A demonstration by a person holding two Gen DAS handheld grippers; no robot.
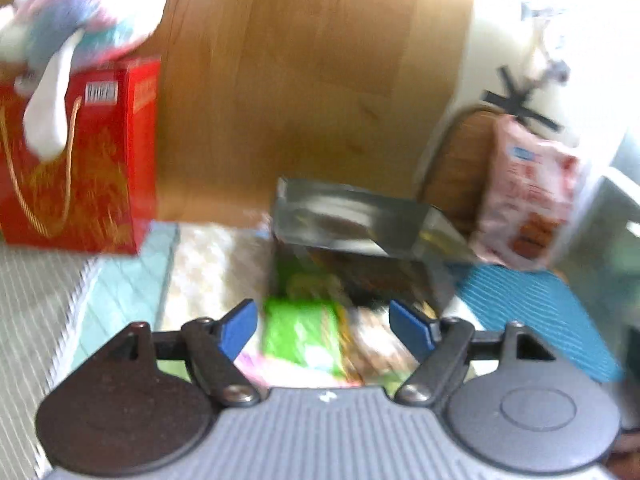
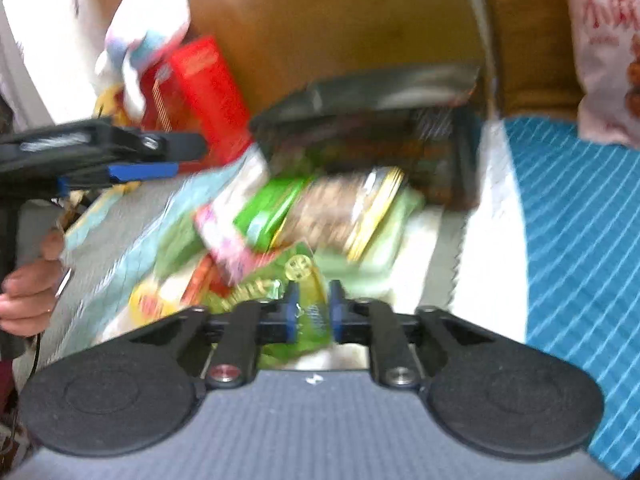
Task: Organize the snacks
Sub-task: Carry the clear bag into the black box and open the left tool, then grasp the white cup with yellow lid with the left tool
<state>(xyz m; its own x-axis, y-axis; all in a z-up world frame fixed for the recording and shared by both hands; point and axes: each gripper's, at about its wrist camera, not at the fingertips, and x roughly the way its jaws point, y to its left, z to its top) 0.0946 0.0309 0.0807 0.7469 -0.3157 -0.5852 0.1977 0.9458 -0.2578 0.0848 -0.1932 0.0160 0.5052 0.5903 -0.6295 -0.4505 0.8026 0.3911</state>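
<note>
Both views are smeared, so I read most of the print on the packets as illegible. My right gripper (image 2: pixel 312 314) has its jaws clenched on a green packet (image 2: pixel 310 308); the blue pads press it from both sides, and its lower edge is hidden behind the gripper body. Just beyond it lies the snack pile (image 2: pixel 304 216), a loose heap of overlapping packets on the pale cloth (image 2: pixel 436 256); I can pick out a bright green pack (image 1: pixel 300 332), a pink one and a brownish one, but where one ends and the next begins is hard to tell.

My left gripper (image 1: pixel 324 326) has its jaws released and spread wide, hovering over the bright green pack without touching it as far as I can see. In the right view it (image 2: pixel 140 170) enters from the left edge, with the hand (image 2: pixel 28 292) on its handle partly cut off.

Behind the pile stands a dark box (image 1: pixel 352 236) with its flap raised; its contents are too dark to make out. A red gift bag (image 1: pixel 80 160) sits to the left with a plush toy (image 1: pixel 76 12) on top, its head cut off by the frame. A pink-and-white bag (image 1: pixel 528 196) leans at the right, beside a blue mat (image 1: pixel 540 312).
</note>
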